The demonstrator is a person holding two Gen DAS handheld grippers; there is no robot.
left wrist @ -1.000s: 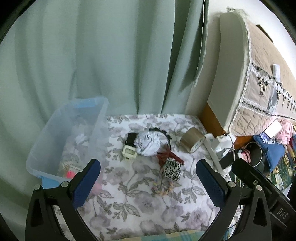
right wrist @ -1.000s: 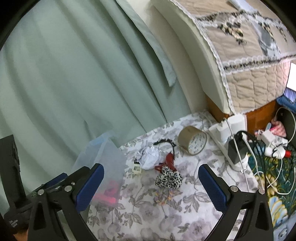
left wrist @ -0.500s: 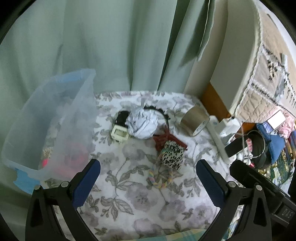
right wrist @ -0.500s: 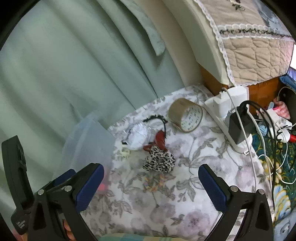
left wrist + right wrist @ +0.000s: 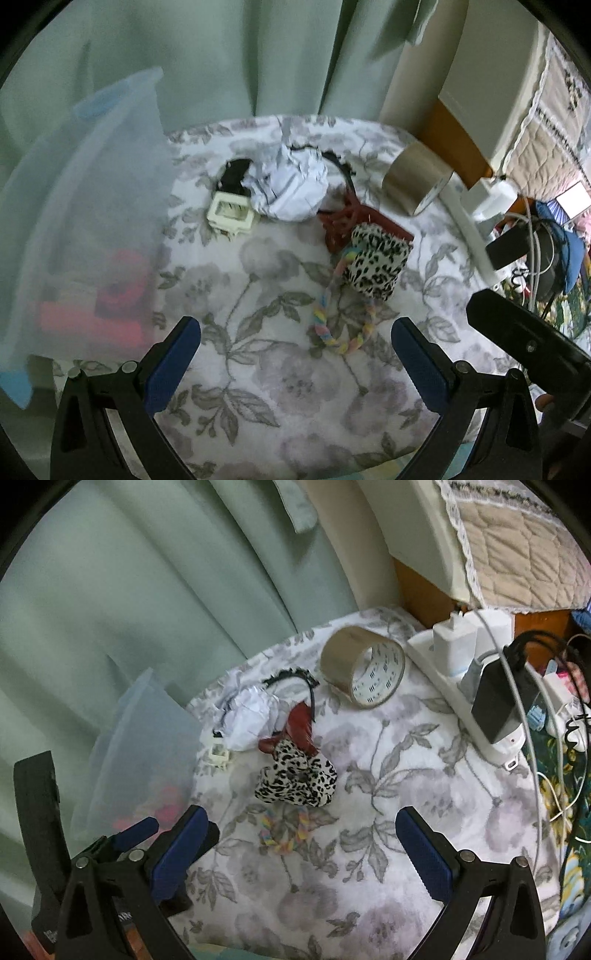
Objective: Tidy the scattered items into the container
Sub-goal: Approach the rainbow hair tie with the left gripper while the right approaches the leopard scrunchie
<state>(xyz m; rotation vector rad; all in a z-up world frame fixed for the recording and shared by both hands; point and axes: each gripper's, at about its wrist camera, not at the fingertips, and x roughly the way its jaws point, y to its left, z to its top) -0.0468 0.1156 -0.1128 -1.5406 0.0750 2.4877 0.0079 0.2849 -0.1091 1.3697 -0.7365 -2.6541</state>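
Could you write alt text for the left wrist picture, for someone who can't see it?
Open blue-padded tongs hang over a floral cloth strewn with a leopard-print pouch, pastel rope ring, crumpled paper and tape roll; a clear bin stands left.

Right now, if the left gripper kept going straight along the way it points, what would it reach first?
Most likely the pastel braided loop, which lies on the floral cloth just ahead of the open left gripper, a little right of centre. The leopard-print scrunchie sits just beyond it. Depth is hard to judge through the fisheye.
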